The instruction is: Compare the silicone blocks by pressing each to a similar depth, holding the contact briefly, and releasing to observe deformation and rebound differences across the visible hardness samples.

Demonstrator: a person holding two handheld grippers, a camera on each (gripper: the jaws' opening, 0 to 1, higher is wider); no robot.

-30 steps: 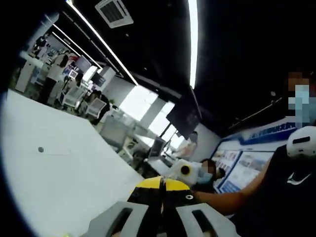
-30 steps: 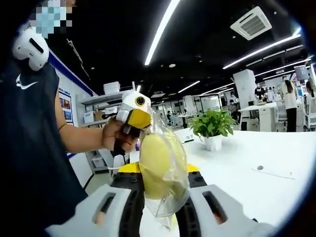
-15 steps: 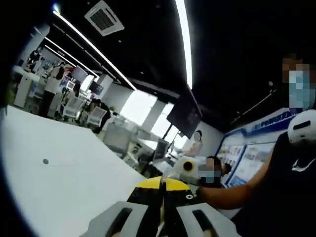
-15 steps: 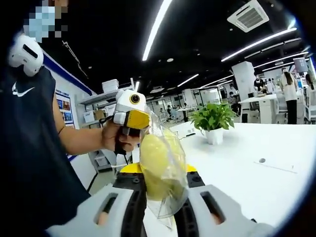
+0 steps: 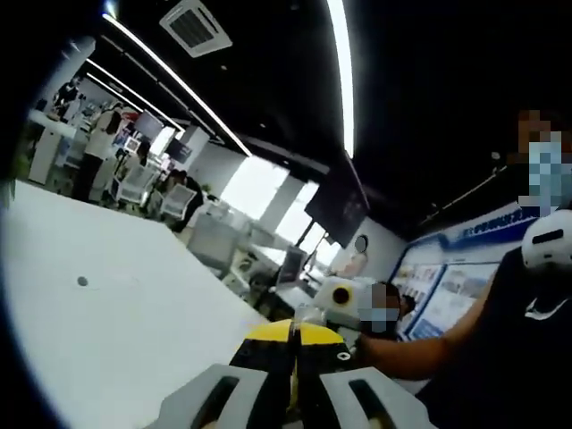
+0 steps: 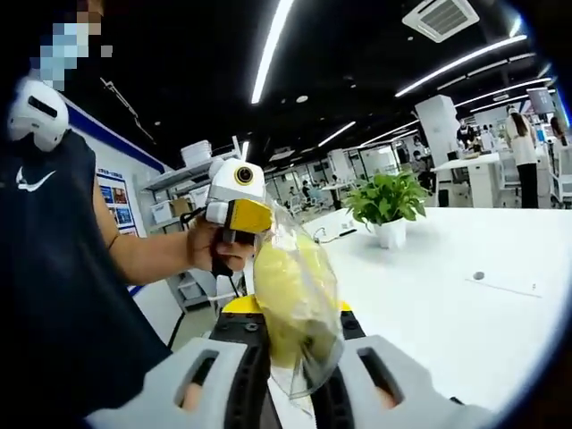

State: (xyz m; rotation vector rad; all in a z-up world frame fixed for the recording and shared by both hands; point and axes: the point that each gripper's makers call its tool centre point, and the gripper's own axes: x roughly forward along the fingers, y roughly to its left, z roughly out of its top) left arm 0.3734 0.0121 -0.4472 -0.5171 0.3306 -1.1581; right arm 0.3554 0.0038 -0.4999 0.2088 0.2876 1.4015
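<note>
Change: since the earlier frames the yellow block in its bag is sitting slightly more tilted between the right jaws, and the left gripper (image 6: pixel 234 207) is hanging a little higher against the shelving; the shift is small and partly camera motion.
Right gripper (image 6: pixel 290 371): its jaws are closing narrowly on a clear plastic bag (image 6: pixel 299 313) — gripping it from both sides, above the table.
Yellow silicone block (image 6: pixel 286 286): it is sitting inside the bag, pale yellow and rounded, rising up out of the right jaws; its edges are blurring through the plastic, so its exact shape is probably oval, though that is uncertain.
Left gripper, own view (image 5: pixel 291 380): its jaws are meeting along a thin line, drawn together with nothing visible between them.
Left gripper, seen from the right gripper view: a person's hand (image 6: pixel 217 246) is holding it just beside the top of the bag — whether it is touching the plastic cannot be told.
White table (image 6: pixel 447 308): it is spreading out below and to the right of the bag.
Potted plant (image 6: pixel 387 206): it is standing upright on the table, well apart from the grippers.
Person: a dark sleeveless top (image 6: pixel 63 295) is showing at the left of the right gripper view.
</note>
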